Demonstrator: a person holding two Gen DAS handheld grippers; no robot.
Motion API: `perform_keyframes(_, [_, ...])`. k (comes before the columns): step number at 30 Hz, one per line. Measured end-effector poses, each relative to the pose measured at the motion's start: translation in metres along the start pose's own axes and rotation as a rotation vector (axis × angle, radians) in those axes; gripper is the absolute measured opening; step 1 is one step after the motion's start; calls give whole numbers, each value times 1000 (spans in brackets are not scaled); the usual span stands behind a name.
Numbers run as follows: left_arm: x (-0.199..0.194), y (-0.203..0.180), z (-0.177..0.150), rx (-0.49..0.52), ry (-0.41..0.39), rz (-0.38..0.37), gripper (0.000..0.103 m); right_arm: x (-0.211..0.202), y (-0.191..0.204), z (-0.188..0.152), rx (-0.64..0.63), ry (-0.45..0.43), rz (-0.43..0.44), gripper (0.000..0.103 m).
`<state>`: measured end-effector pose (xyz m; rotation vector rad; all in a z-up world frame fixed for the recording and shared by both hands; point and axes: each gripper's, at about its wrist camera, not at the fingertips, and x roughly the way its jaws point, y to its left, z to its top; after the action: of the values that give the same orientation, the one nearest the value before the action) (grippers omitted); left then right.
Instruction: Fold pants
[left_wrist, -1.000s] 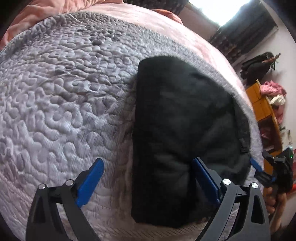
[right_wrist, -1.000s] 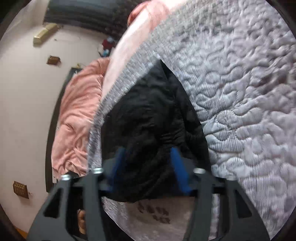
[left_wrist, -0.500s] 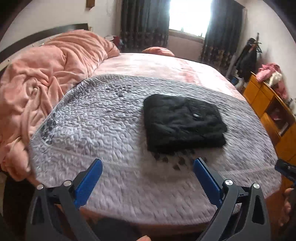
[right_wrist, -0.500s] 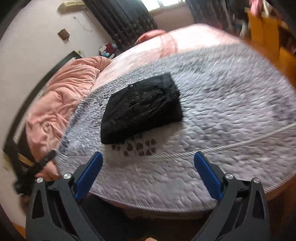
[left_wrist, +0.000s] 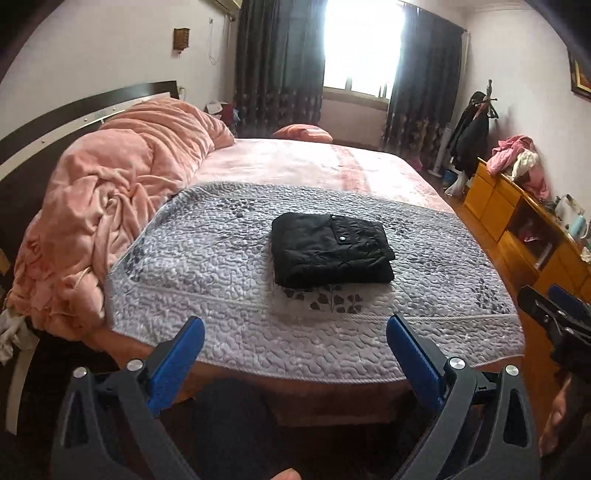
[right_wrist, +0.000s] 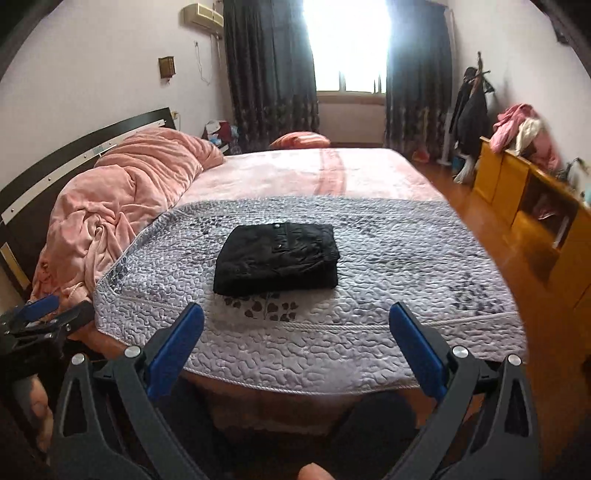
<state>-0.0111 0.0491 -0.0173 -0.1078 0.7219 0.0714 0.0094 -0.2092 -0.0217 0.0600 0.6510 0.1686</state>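
Black pants (left_wrist: 330, 249) sit folded mid-frame on the grey quilt (left_wrist: 221, 266) covering the bed, both left gripper (left_wrist: 295, 338) and right gripper (right_wrist: 295, 323) low in frame, fingers spread wide, holding nothing.
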Motion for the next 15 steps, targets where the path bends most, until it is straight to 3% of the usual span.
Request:
perform_keyframes(8, [-46,0,-19,-9,-36,-11,99,-47,16,-9,-7,-16,0,100])
perform_keyframes(15, [-50,-3,-24,7,-53,-50,99,-52,22,-13,-19,-20,-11,100])
